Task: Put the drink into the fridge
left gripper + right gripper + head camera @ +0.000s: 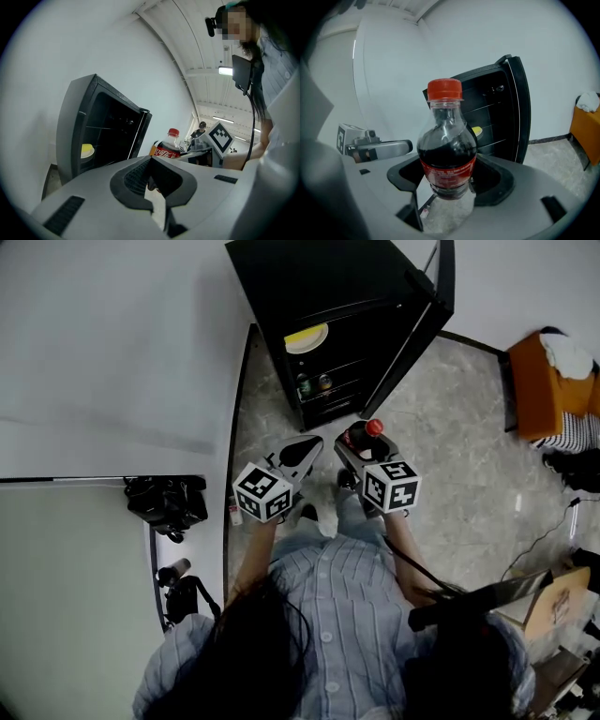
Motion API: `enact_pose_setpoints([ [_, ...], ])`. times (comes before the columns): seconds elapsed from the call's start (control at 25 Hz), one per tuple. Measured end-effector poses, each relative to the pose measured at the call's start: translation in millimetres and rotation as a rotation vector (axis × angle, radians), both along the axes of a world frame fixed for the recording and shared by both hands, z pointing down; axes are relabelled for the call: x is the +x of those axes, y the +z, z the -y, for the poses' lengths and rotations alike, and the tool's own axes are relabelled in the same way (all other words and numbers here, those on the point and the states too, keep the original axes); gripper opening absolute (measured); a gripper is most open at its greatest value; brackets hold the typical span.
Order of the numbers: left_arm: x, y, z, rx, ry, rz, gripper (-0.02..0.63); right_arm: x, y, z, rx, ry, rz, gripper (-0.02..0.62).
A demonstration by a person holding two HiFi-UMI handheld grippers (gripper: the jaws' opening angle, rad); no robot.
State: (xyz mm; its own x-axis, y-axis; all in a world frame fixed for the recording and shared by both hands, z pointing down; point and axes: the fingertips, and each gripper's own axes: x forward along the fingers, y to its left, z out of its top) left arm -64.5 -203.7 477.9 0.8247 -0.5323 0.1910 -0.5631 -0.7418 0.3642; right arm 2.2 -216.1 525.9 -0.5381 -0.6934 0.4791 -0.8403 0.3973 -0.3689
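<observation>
A cola bottle (372, 430) with a red cap and red label stands upright between the jaws of my right gripper (354, 442), which is shut on it. In the right gripper view the bottle (446, 145) fills the middle, gripped low on its body. The black mini fridge (319, 296) stands ahead on the floor with its door (422, 315) swung open to the right. My left gripper (302, 450) hangs beside the right one, jaws together and holding nothing. The left gripper view shows the fridge (89, 131) and the bottle (169, 146) past its shut jaws.
A yellow plate (306, 337) lies on an upper fridge shelf, and small bottles (312, 383) stand on a lower one. A white wall runs along the left. Camera gear (167, 502) sits at the left, an orange seat (544, 381) at the right, and cables cross the floor.
</observation>
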Motion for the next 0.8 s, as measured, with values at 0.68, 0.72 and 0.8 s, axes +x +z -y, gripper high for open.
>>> enact_pose_setpoints([
  [0.68,29,36,87,-0.073,-0.139,0.045,0.008,31,37,103,-0.049,-0.165,-0.030,0.298],
  [0.72,29,37,89,-0.074,-0.144,0.047,0.008,33,41,108,-0.053,-0.165,-0.028,0.298],
  [0.8,32,38,93,-0.075,-0.149,0.049,0.008,36,48,119,-0.059,-0.164,-0.028,0.298],
])
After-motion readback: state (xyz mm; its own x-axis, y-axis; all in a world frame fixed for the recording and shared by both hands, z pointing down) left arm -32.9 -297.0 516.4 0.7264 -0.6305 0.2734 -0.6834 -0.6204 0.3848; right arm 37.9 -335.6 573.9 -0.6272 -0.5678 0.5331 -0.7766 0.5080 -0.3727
